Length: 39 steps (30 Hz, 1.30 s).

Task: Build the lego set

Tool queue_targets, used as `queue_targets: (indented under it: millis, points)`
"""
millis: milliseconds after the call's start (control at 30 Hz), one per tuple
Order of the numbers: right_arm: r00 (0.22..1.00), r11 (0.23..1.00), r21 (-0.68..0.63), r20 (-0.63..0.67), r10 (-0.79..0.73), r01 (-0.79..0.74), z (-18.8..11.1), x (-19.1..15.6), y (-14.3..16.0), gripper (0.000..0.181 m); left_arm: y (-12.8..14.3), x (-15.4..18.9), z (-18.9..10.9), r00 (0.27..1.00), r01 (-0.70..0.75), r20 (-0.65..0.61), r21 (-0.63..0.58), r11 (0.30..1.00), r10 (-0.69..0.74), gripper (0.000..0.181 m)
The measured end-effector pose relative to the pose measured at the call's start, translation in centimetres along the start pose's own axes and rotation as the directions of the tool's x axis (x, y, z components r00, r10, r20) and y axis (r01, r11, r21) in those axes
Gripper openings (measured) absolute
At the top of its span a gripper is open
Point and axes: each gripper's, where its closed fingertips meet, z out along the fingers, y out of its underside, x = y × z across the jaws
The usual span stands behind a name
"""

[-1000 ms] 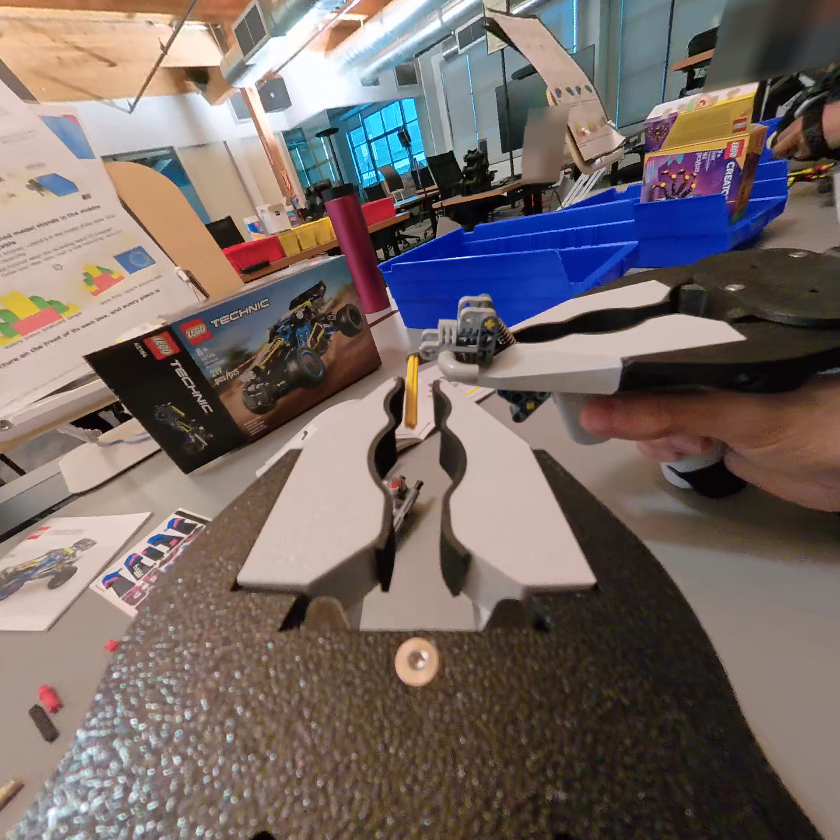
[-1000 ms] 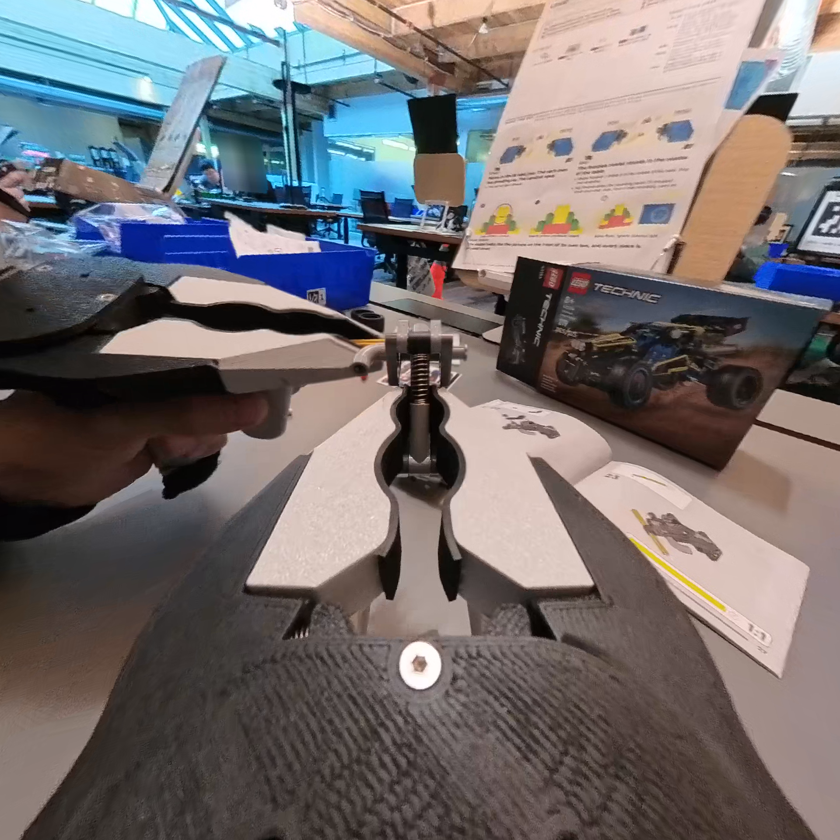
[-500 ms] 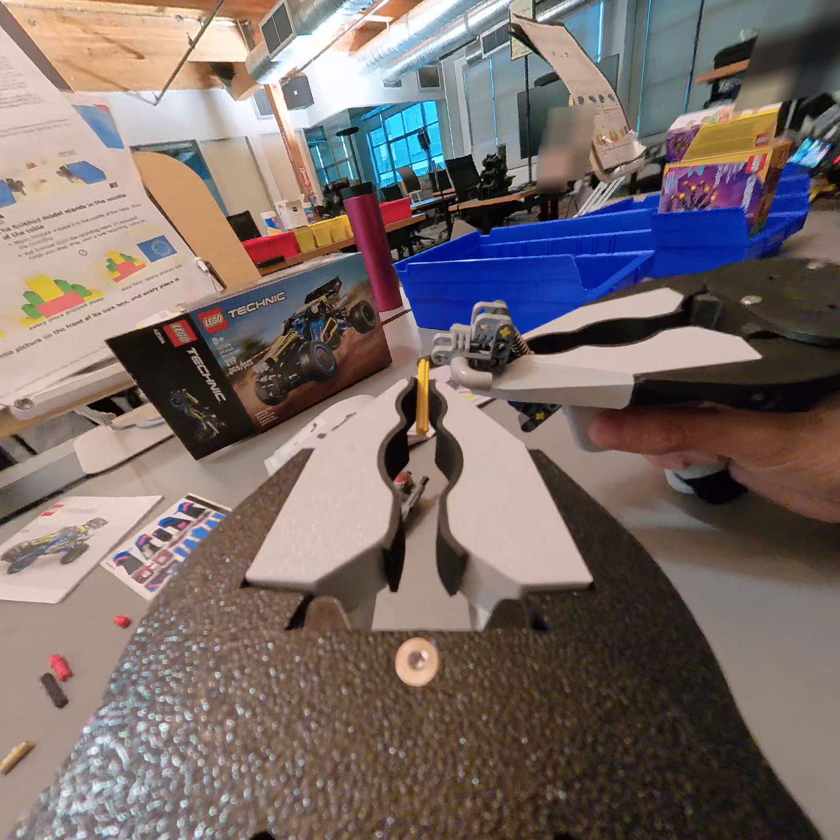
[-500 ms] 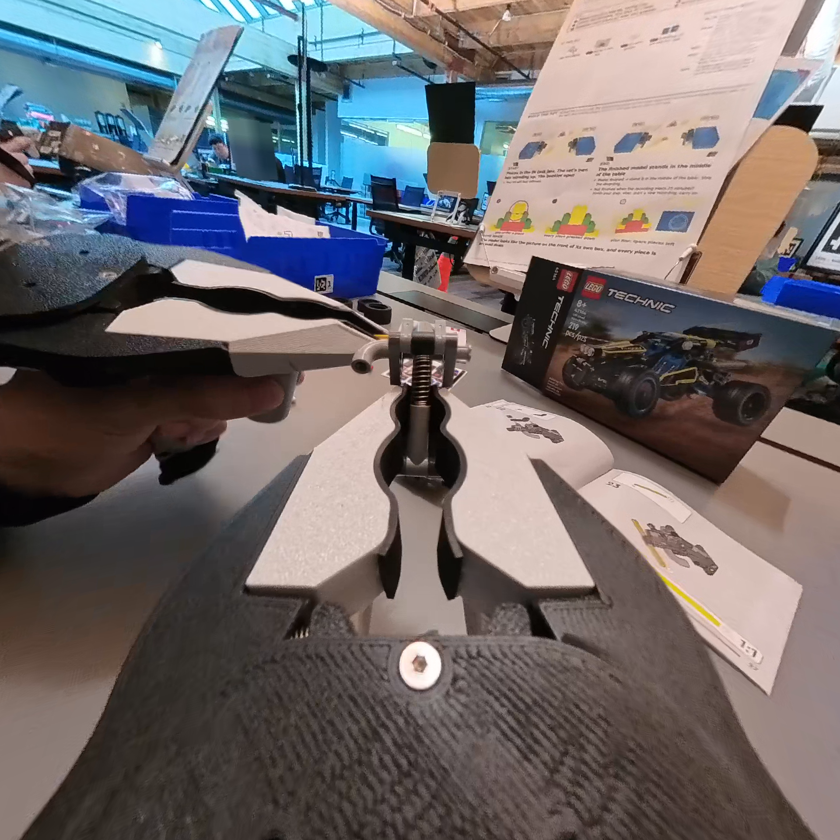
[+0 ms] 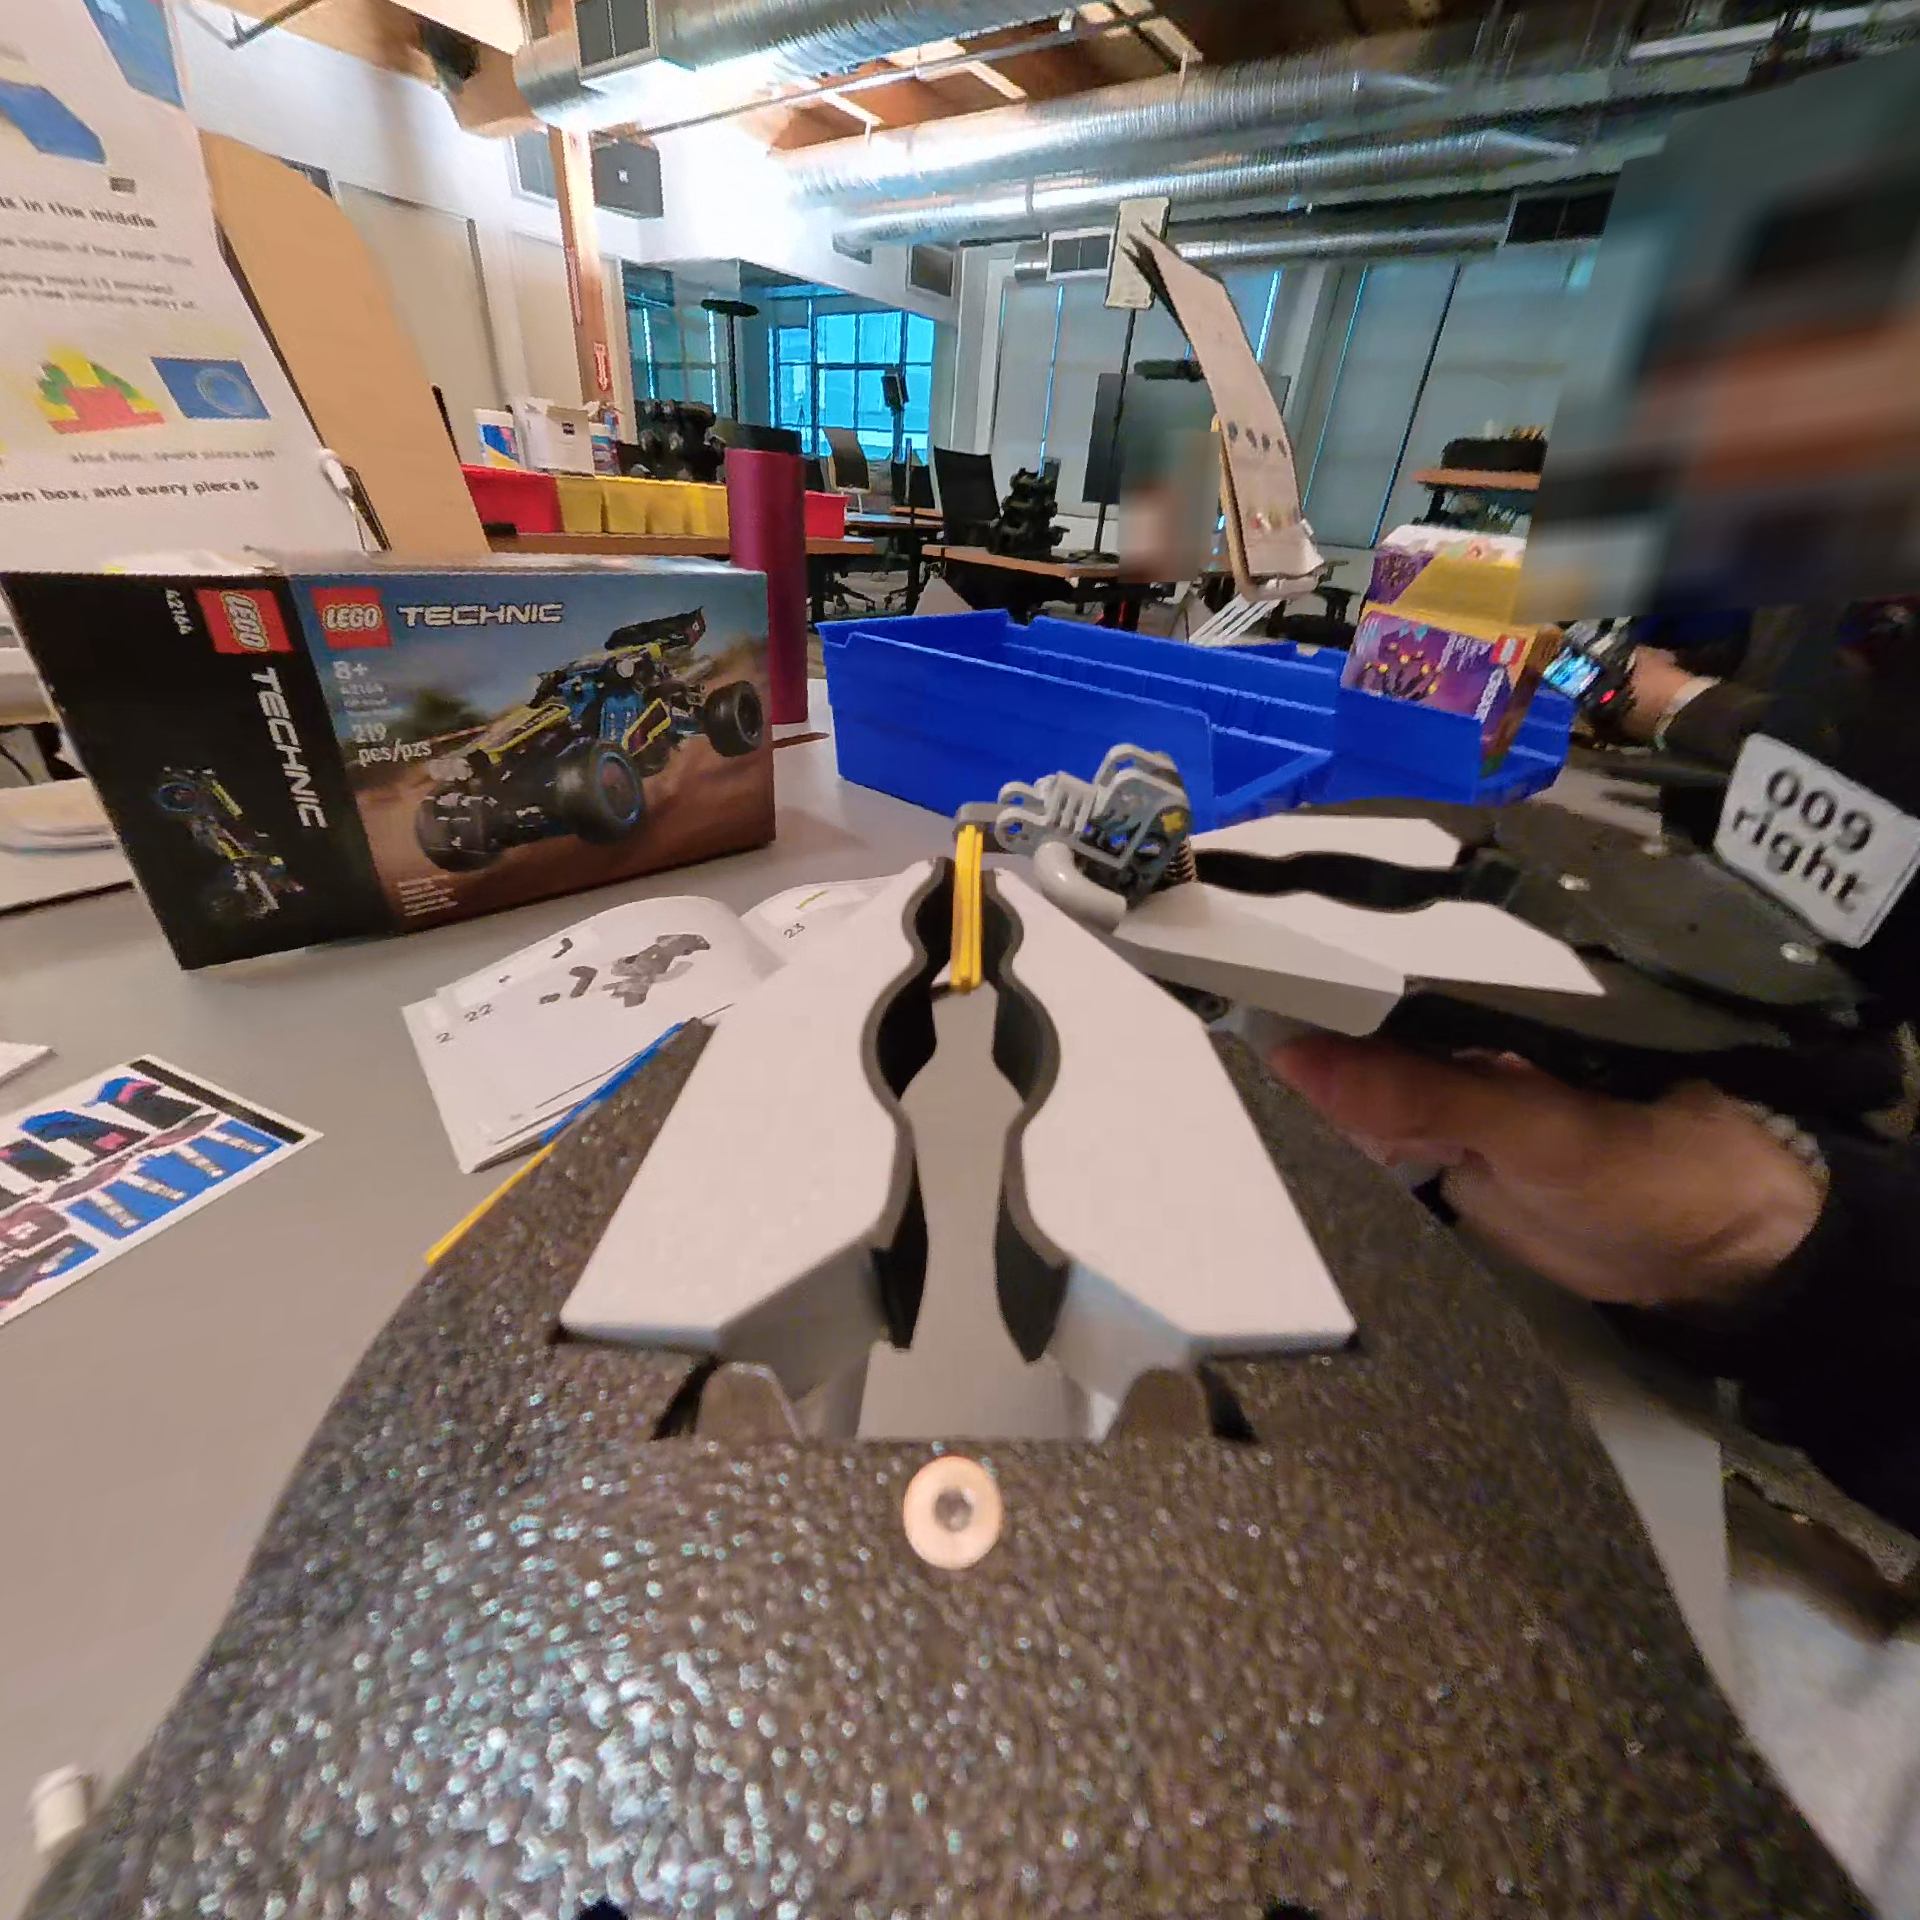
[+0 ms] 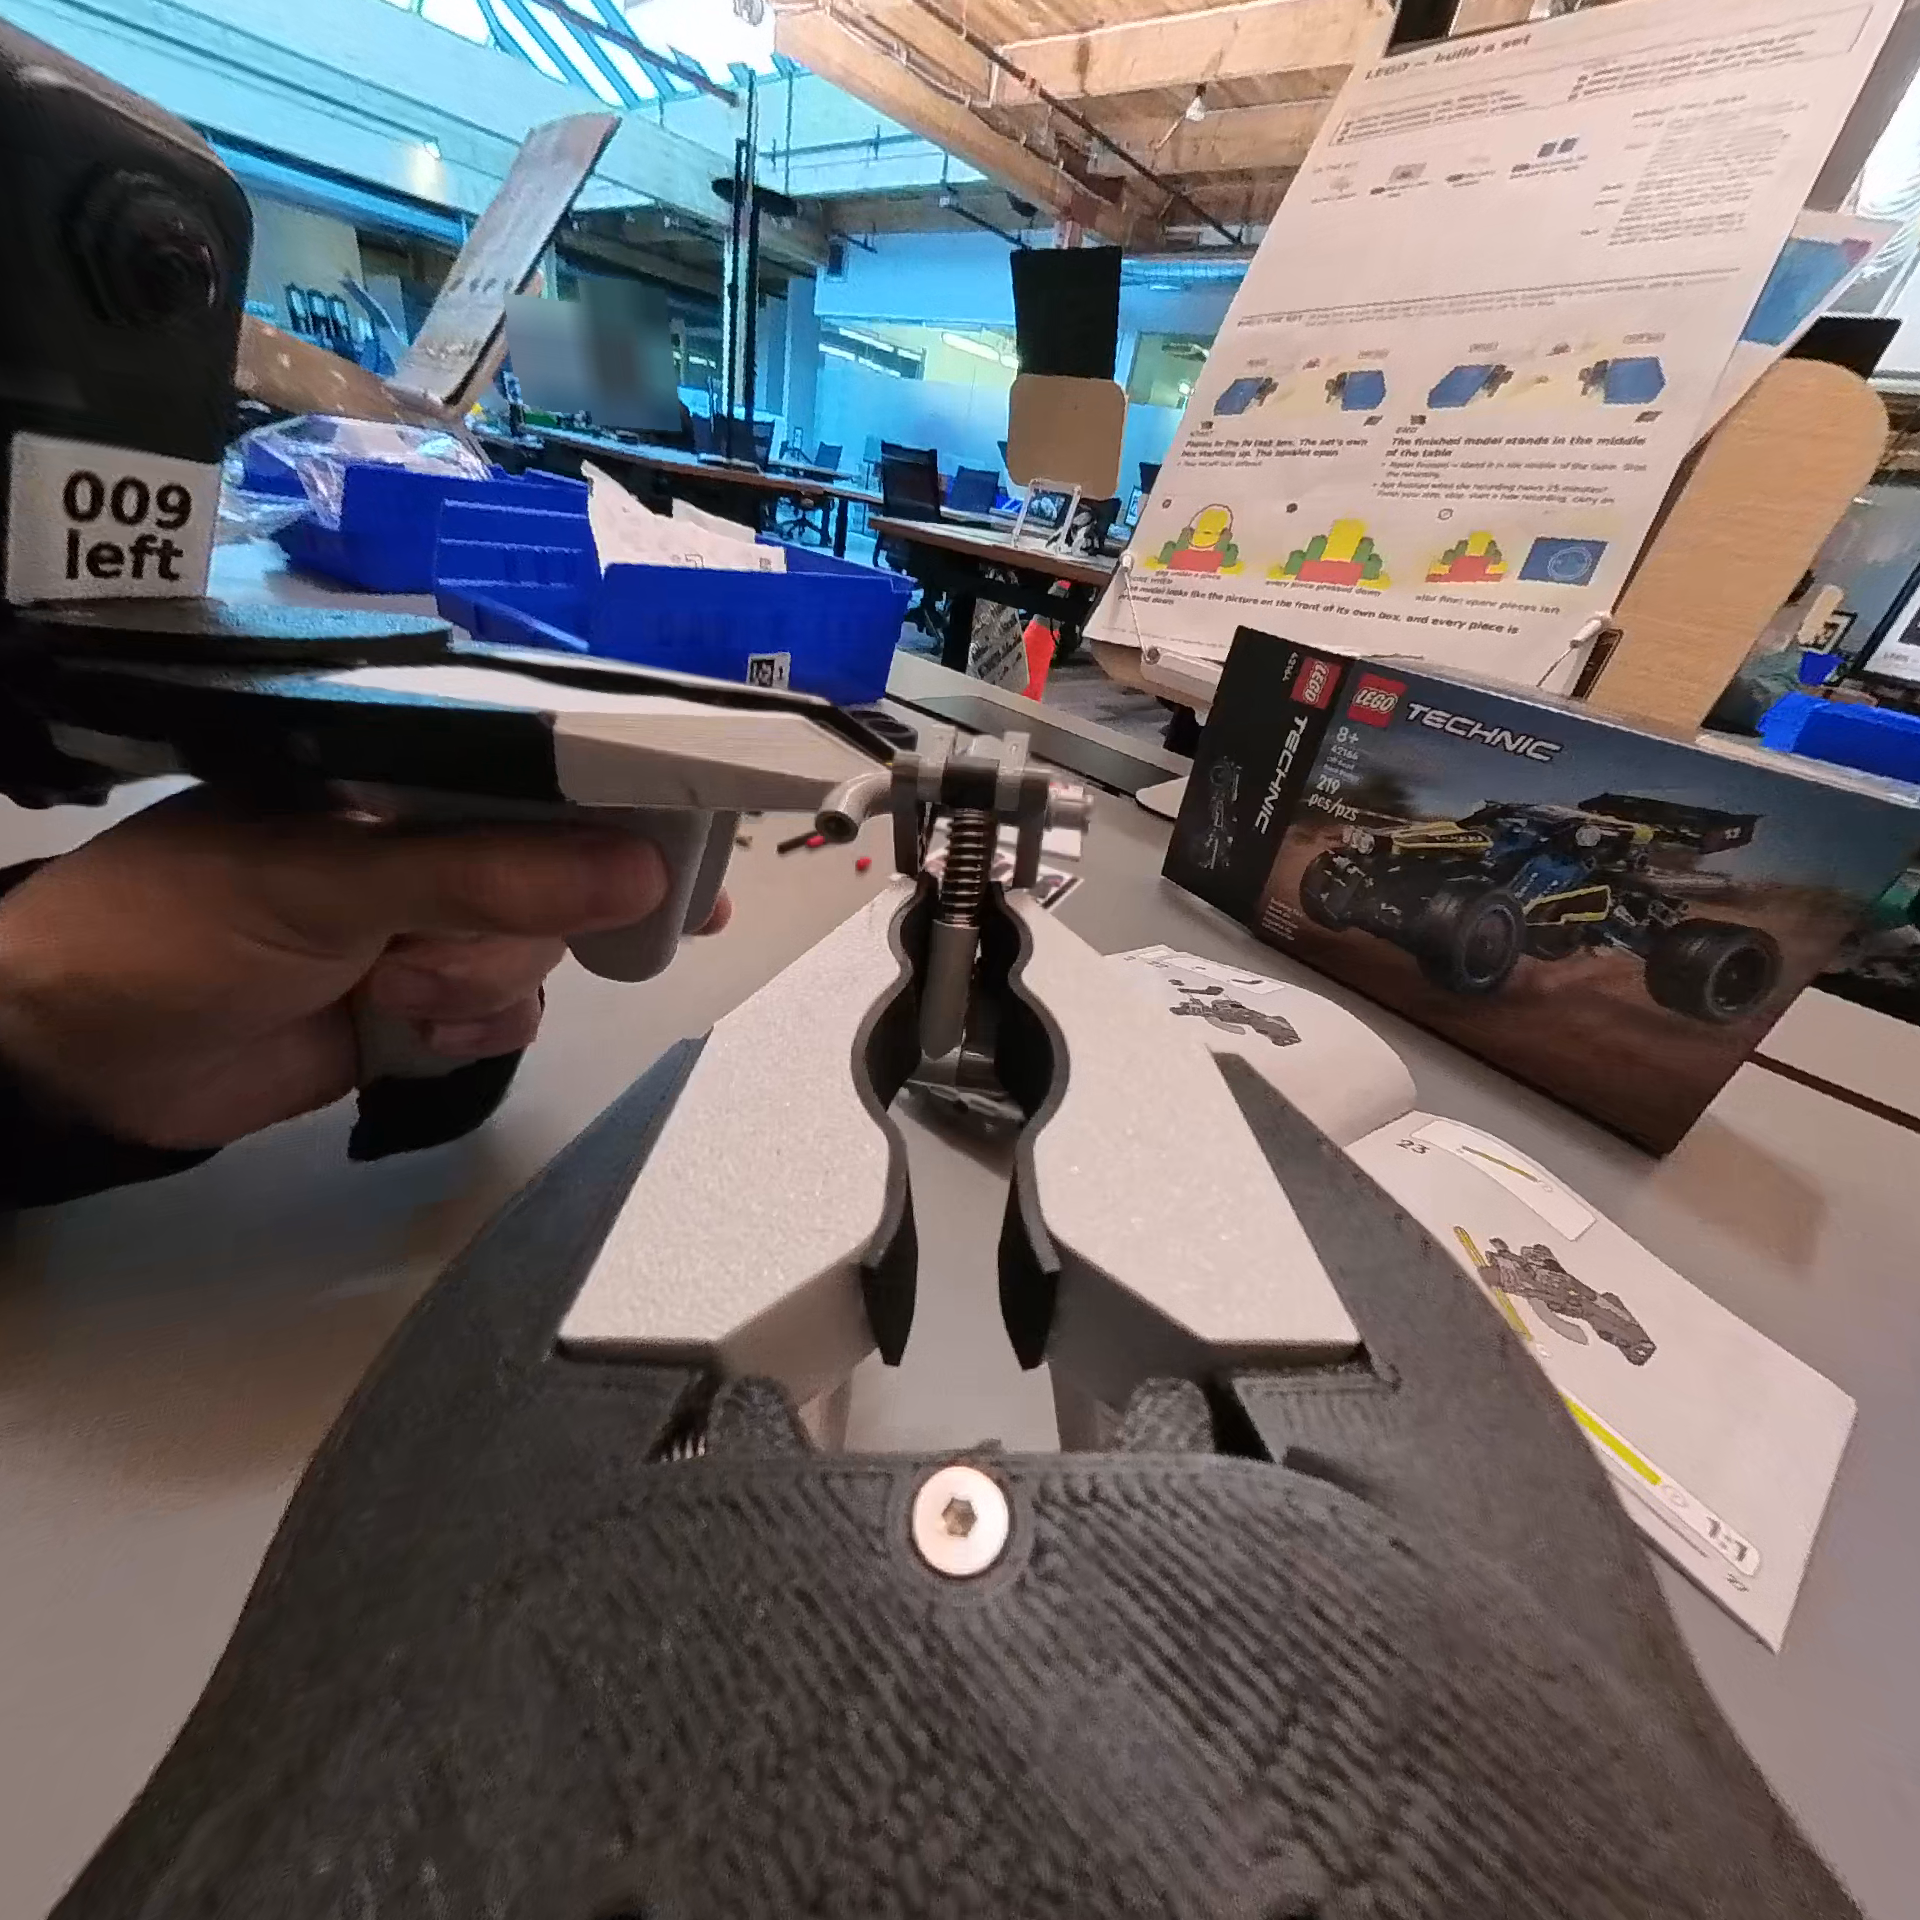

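Note:
My left gripper is shut on a thin yellow axle that stands up between its tips. My right gripper is shut on a small grey assembly with a spring shock absorber. In the left wrist view the right gripper comes in from the right, and the grey assembly sits right at the top end of the axle. In the right wrist view the left gripper comes in from the left, its tip touching the assembly's left side. Both are held above the grey table.
The set's box stands at the back left, the open instruction booklet lies before it, and a sticker sheet lies at left. Blue bins stand behind. Small loose red pieces lie on the table. A hand holds the right gripper. The tips of both grippers are at nearly the same place.
Both grippers have risen and drawn closer together; the axle's top now meets the grey assembly. The left view has swung, so the box and booklet sit lower and nearer.

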Motion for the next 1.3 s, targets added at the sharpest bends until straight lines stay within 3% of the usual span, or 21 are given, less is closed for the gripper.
queue_targets:
  millis: [267, 733, 833, 1033, 1167, 1300]
  points:
    - [0.985, 0.988, 0.049, -0.09, 0.148, -0.144, -0.3, 1.6, -0.4, 0.005, -0.9, 0.4, -0.2, 0.962, -0.26, 0.094, 0.031, 0.965, 0.256, 0.003]
    - [0.991, 0.99, 0.051, 0.017, 0.132, -0.133, -0.4, 0.8, -0.5, 0.006, -1.2, 0.7, -0.5, 0.966, -0.254, 0.05, 0.046, 0.966, 0.252, 0.001]
    - [0.997, 0.997, 0.029, -0.011, 0.079, -0.078, -0.4, 0.9, -0.5, 0.005, -1.1, 0.8, -0.5, 0.963, -0.269, 0.047, 0.045, 0.962, 0.267, 0.001]
    - [0.999, 0.999, 0.033, 0.038, 0.011, -0.012, -0.7, 0.6, -0.9, 0.006, -1.5, 1.1, -0.5, 0.986, -0.156, -0.054, 0.05, 0.986, 0.159, 0.002]
    - [0.994, 1.0, 0.027, 0.107, -0.013, 0.01, -0.4, -1.1, -0.7, 0.006, -1.1, 0.9, -0.3, 0.971, -0.239, -0.015, 0.029, 0.971, 0.239, 0.002]
    - [0.995, 0.999, 0.031, 0.088, -0.038, 0.035, -0.1, -1.1, -1.3, 0.006, -1.7, 0.7, -0.6, 0.958, -0.286, 0.002, 0.035, 0.958, 0.286, 0.001]
